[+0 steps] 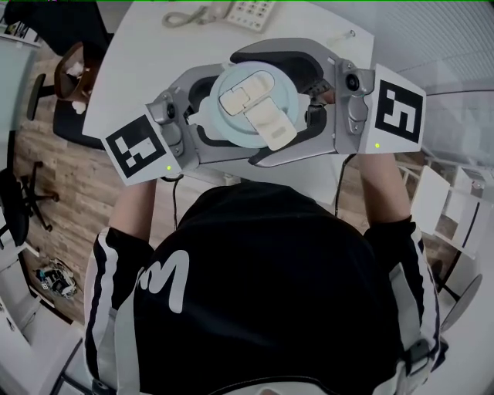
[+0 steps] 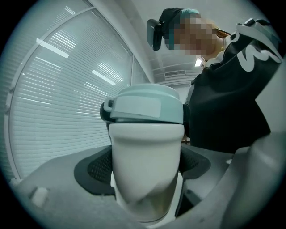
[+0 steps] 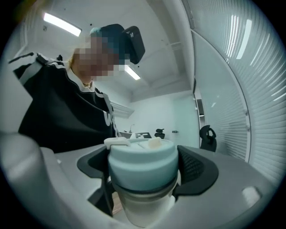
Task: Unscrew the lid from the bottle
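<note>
The left gripper (image 2: 145, 169) is clamped on the bottle (image 2: 145, 150). Its two dark pads (image 2: 95, 169) have a fine mesh texture and press the smooth white body from either side, low down and well under the lid. Seen from the head view, this gripper's marker cube (image 1: 140, 148) sits at the left, and its grey plastic shell curves in beneath the lid's rim. The bottle is in the middle, between the two tools and in front of the person's chest, over the near edge of a white table (image 1: 147, 62); from above I cannot tell whether its base rests on the table or hangs clear of it. The body is glossy and rounded, narrowing toward the bottom. The lid (image 1: 231, 127) is a pale blue matte disc with a cream flip tab (image 1: 266, 122) across its top (a chunky tongue pointing toward the person), and a dark ring runs between lid and body. To the right, the right gripper (image 3: 142, 172) is closed on the lid itself, higher than the other tool, with a meshed pad (image 3: 196, 166) against each side of the blue rim. Its marker cube (image 1: 399, 108) stands at the far right. A white telephone (image 1: 248, 11) lies at the table's far edge.
</note>
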{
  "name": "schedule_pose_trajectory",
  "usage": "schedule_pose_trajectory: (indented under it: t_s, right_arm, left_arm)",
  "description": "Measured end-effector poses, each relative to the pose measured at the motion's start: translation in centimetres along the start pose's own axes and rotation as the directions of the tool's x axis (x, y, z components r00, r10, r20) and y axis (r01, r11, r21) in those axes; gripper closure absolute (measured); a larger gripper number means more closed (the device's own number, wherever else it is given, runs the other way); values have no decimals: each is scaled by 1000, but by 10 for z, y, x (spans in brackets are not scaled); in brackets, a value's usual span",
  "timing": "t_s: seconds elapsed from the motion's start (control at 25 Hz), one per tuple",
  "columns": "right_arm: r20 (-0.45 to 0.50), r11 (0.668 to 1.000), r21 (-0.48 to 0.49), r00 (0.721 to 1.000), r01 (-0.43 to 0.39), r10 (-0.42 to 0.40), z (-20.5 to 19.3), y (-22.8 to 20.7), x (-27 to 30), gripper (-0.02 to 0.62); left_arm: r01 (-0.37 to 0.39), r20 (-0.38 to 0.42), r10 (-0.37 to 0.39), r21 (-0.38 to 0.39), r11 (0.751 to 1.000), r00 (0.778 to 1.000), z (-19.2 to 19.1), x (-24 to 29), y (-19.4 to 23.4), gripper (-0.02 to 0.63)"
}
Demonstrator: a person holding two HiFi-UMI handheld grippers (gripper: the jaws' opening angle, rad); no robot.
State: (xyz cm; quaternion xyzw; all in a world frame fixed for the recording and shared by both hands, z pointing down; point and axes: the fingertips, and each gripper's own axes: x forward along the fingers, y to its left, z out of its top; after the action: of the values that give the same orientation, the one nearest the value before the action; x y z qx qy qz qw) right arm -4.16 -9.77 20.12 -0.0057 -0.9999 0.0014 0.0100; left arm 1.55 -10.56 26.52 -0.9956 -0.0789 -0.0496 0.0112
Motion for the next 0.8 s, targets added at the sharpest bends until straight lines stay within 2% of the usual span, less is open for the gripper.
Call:
schedule_pose_trajectory:
  t_s: [0.08,0.2,0.36,0.52,0.68,0.8]
  right_arm:
    - [-25,996,-12,996,-84,84,-1,10,-1,146]
    - [-74,976,-12,974,-217,216,-2,27,-5,144]
    - [-97,936,4,931,-353,352,2,45,-12,144]
    - [-100,881,20,876,-472,472,0,57,-13,144]
    - [-119,846,19,839,-533,531,7,59,-17,144]
    - [-115,842,20,836,-539,537,11,57,-21,144]
  left_arm:
    - [54,-18,-53,11,998,998,-1,2,-9,181]
    - [134,-23,-133,15,991,991,2,7,-23,181]
    - [202,-8,-202,0,979,979,6,15,-40,181]
    - [271,-16,-271,9,963,963,6,17,-52,181]
    - [303,-38,-303,14,953,952,11,20,-52,181]
    - [294,-41,-293,9,956,955,13,23,-49,181]
